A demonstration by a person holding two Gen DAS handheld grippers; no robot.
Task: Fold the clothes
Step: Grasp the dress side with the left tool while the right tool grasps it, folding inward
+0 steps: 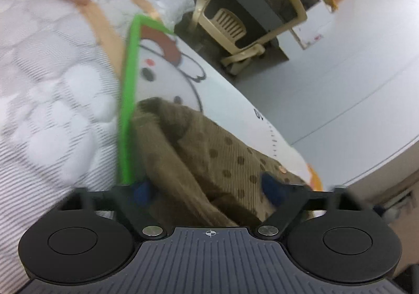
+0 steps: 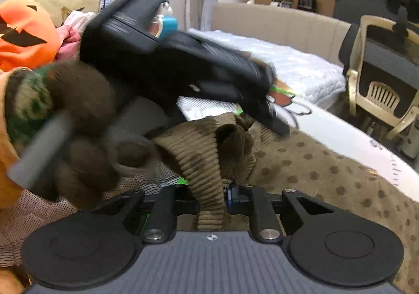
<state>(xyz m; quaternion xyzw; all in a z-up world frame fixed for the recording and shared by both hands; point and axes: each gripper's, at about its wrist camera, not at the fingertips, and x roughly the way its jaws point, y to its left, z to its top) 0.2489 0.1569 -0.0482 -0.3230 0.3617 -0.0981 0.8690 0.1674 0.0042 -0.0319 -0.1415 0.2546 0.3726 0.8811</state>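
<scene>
my right tongs (image 2: 212,197) are clamped on a ribbed cuff of the brown dotted garment (image 2: 327,163); my left tongs (image 1: 207,189) stand apart, blue pads either side of a raised fold. the garment (image 1: 209,152) lies rumpled on a white cartoon-print mat (image 1: 167,76) edged in green, partly gathered, not yet a flat, squared fold. the cloth is soft corduroy, finely ridged, with dark spots; smoothing and final folds seem left.

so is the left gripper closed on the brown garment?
No. The left gripper is open, its blue pads spread either side of the brown dotted garment.
</scene>
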